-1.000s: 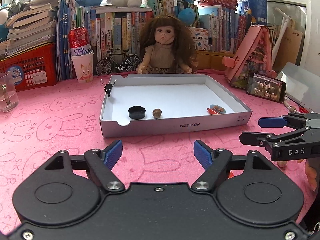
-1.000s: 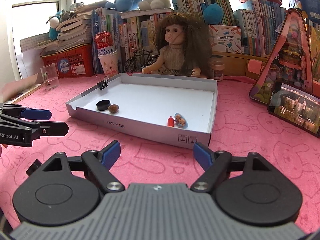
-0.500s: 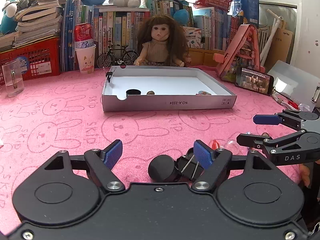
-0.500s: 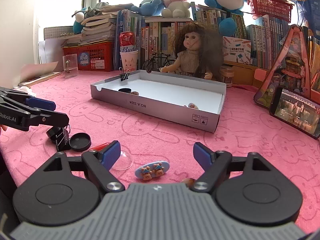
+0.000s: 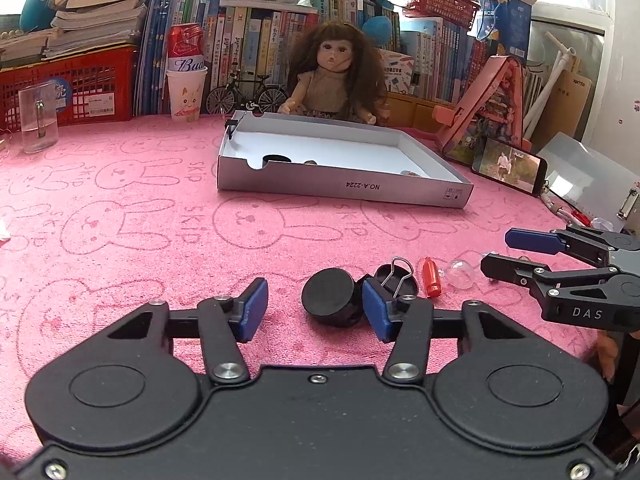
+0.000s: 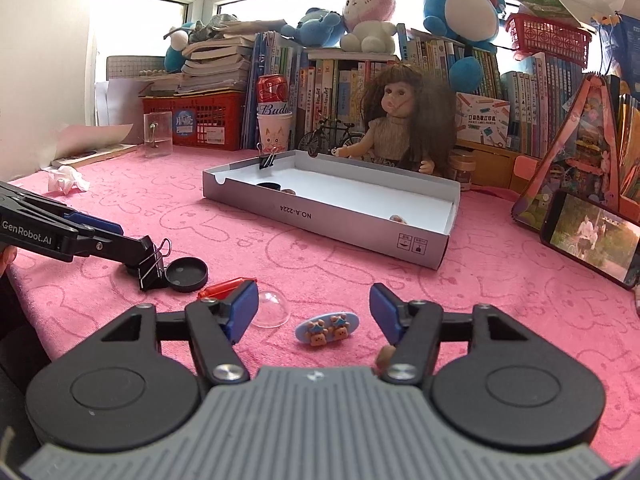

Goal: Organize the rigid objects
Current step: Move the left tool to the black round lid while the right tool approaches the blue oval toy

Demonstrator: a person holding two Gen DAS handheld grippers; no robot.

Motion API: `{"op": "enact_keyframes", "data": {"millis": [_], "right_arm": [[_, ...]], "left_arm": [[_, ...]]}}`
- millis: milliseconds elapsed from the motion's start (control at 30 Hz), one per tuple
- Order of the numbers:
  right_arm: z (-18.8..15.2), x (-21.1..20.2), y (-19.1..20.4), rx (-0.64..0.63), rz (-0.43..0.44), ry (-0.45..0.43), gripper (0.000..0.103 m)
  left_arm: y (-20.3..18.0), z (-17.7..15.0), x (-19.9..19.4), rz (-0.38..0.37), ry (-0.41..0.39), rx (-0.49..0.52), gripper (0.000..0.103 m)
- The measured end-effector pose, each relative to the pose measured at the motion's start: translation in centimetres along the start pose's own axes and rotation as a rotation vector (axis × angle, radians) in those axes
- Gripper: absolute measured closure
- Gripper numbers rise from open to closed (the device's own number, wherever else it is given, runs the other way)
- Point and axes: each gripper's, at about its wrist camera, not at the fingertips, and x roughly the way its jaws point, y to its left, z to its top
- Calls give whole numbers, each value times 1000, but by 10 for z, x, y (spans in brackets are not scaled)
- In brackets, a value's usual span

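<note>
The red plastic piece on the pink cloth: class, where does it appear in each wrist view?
Left wrist: red plastic piece, lower right of centre, beside the binder clip.
Right wrist, lower left, behind the clear dome.
Shared landmark: white box.

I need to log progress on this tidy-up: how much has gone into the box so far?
A few small pieces already lie in the box, including a black cap. Nothing is in hand: the left tool and right tool are both open. On the cloth wait a black lid, binder clip, red piece, clear dome and bear charm.
</note>
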Motion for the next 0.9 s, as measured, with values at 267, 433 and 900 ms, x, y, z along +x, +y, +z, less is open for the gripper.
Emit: {"op": "enact_keyframes", "data": {"millis": [267,433,900], "right_arm": [[-7,2,-3,-5,-1,35,42],[-8,5,-8,7,-15,42,42],[-10,10,-6,-1,-9,53,42]], "left_arm": [[-1,0,4,-5,-5,-19,63],[0,3,6,19,-14,-59,65],[6,5,4,194,-69,-23,67]]}}
